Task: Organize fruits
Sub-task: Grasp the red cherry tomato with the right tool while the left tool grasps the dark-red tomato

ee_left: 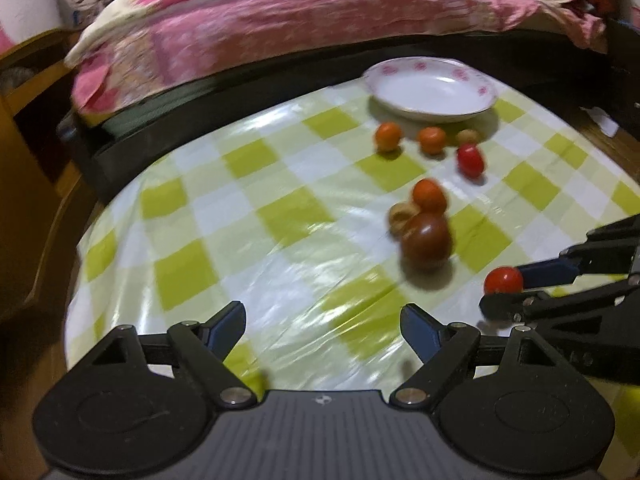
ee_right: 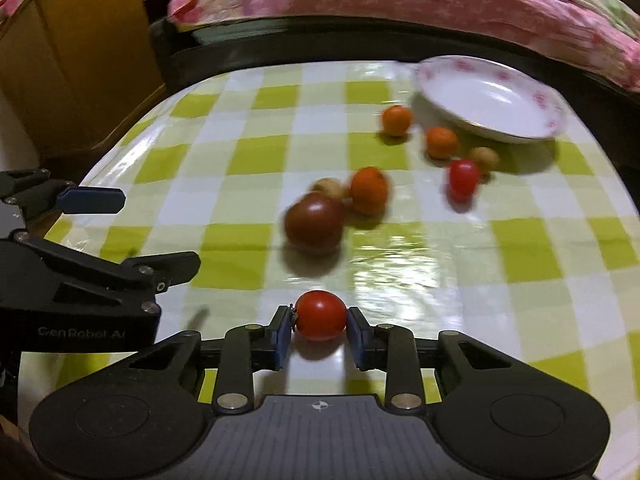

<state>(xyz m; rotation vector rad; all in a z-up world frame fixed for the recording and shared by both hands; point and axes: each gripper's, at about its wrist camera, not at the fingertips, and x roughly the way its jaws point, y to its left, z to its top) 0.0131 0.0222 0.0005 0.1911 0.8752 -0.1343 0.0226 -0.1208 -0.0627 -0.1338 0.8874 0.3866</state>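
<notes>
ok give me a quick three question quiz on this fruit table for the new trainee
1. True or false: the white plate already has fruit in it.
2. Which gripper is shut on a fruit? A) the left gripper B) the right gripper C) neither
3. Fill in: the fruit between the right gripper's fingers is a small ____ tomato.

Key
1. False: the plate is bare, and the loose fruit lies on the checked cloth in front of it.
2. B: its fingers press both sides of the tomato, while the left gripper stands open with nothing between its fingers.
3. Red.
</notes>
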